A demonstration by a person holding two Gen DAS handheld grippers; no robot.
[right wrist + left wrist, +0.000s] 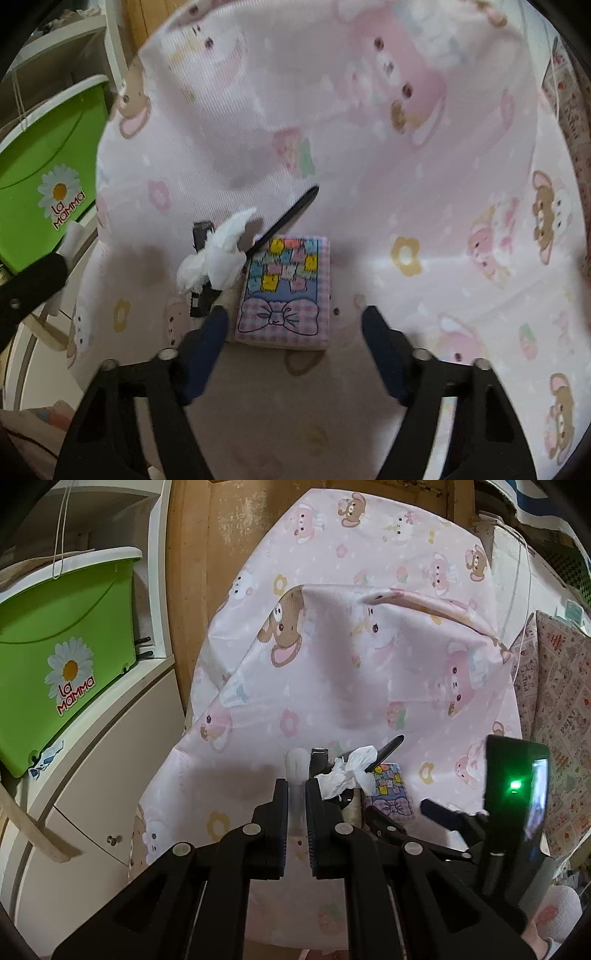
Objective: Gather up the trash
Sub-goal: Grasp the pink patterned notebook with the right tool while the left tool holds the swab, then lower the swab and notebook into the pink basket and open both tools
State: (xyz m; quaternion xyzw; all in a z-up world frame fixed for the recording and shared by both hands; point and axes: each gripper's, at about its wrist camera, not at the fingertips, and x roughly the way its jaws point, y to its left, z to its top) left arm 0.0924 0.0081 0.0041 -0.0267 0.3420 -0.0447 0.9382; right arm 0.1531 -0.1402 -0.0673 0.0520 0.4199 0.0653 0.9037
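My left gripper (296, 794) is clamped on a pale translucent wrapper (296, 771). My right gripper (291, 321) stands open and holds nothing, with a patterned pouch (286, 291) between its fingers. The crumpled tissue (216, 258) lies ahead and left of it on the pink sheet (406, 166), beside a black comb (286, 221).

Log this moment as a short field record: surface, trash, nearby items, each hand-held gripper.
surface: pink cartoon-print sheet
trash: crumpled white tissue
nearby: pastel checked pouch; black comb, tissue lying over its lower end
left hand-held gripper: shut on a pale translucent object
right hand-held gripper: open, straddling the pouch's near end
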